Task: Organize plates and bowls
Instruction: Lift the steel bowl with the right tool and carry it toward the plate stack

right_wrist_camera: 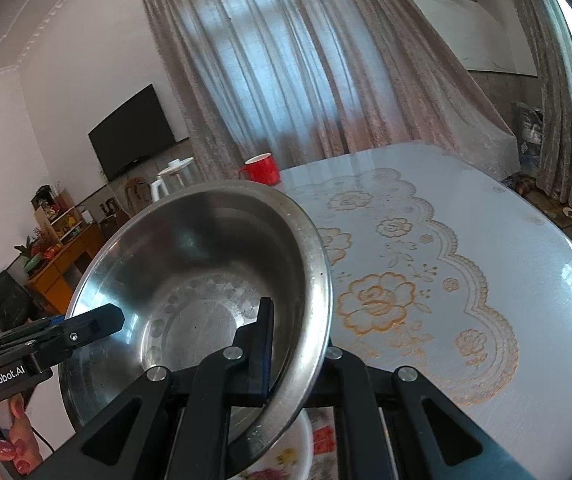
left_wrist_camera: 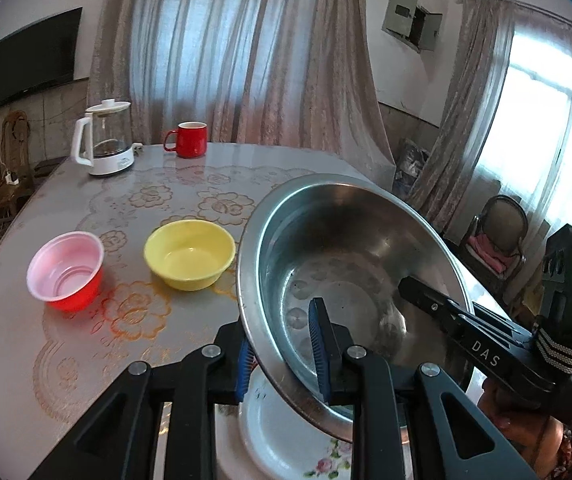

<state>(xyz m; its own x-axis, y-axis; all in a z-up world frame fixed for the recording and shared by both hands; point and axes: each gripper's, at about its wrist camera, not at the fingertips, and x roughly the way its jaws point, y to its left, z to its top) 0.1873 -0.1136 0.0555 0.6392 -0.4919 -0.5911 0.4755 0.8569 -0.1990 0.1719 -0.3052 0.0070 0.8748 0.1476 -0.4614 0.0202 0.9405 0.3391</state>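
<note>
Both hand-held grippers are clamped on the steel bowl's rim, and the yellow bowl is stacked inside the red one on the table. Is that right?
Not quite. In the left wrist view the yellow bowl stands beside the red bowl, apart from it, not inside. The rest holds: the left hand-held gripper and right hand-held gripper both clamp the steel bowl by its rim.

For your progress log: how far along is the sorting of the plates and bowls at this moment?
Done: nothing looks stacked yet. In hand: the left gripper and right gripper are both shut on the rim of the steel bowl, held tilted above a flowered plate. Left: the yellow bowl and the red bowl stand apart on the table.
</note>
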